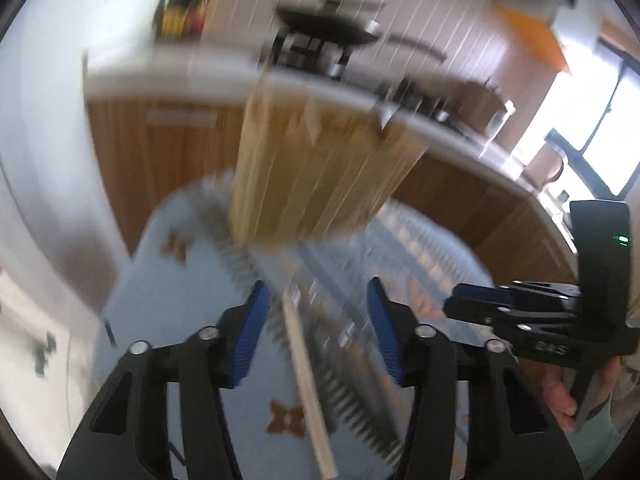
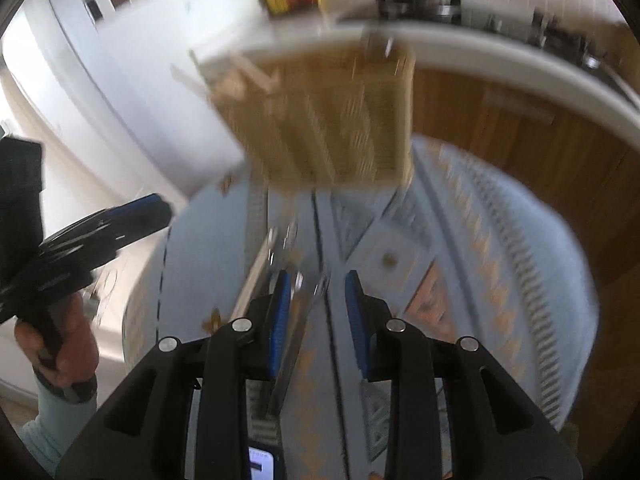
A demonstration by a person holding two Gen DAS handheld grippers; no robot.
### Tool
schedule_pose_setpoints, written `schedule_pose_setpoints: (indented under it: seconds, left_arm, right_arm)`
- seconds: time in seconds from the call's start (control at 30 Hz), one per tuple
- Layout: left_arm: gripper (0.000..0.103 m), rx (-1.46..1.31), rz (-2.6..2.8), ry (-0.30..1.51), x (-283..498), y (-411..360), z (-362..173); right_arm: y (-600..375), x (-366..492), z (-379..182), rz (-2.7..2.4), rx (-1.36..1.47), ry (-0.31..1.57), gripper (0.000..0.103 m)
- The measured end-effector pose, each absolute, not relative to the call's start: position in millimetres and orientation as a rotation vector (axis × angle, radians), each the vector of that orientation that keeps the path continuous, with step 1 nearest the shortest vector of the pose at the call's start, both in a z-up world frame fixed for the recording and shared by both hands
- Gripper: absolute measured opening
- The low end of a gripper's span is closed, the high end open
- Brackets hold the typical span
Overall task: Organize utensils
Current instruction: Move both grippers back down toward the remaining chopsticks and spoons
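Both views are smeared by motion blur, so fine detail is lost; no brand, label or writing can be read anywhere, and the small lit screen [image 2: 261,465] at the bottom edge of the right wrist view shows only an unreadable glow; a green light [image 1: 623,240] glows on the black body of the right gripper as seen from the left wrist view

The surface is a round table under a pale blue patterned cloth [image 1: 168,304] with orange motifs and a toothed grey border; at its far side stands a wooden utensil organiser [image 1: 320,168], a slatted tan box with pale sticks rising from its top; behind it runs a white kitchen counter [image 1: 168,70] over wood-fronted cabinets

The left gripper [image 1: 318,322] has its jaws spread, nothing pressed between the blue pads; below and between them a pale flat utensil [image 1: 308,384] lies on the cloth, apart from the pads as far as the blur allows

The right gripper [image 2: 318,318] also has its jaws parted; a blurred metal utensil [image 2: 298,300] lies on the cloth just beside the left pad, and whether the two touch cannot be told; a pale stick [image 2: 256,276] lies alongside it to the left

Each view catches the other gripper at its side edge, held in a hand [image 2: 66,344] with a light sleeve
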State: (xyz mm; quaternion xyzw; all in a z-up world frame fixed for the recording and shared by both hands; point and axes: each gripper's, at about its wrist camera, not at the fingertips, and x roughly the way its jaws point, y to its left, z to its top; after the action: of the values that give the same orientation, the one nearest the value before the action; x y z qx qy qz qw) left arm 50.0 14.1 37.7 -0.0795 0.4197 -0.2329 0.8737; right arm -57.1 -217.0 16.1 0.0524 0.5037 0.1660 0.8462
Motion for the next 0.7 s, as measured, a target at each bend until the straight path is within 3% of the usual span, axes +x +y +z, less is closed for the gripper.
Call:
schedule_pose_setpoints:
  seconds: [0.23, 0.57, 0.7]
  left_arm:
    - [0.039, -0.228, -0.508, 1.027, 50, 29, -28]
    - [0.036, -0.151, -0.525, 1.027, 44, 11, -42]
    - [0.036, -0.14, -0.521, 1.03, 47, 8, -43]
  right_arm:
    - [-199, -73, -39, 0.337, 0.119, 1.09, 0.025]
    - [-169, -74, -57, 0.296, -0.007, 1.047, 0.025]
    - [-156, -73, -63, 0.268, -0.059, 1.035, 0.014]
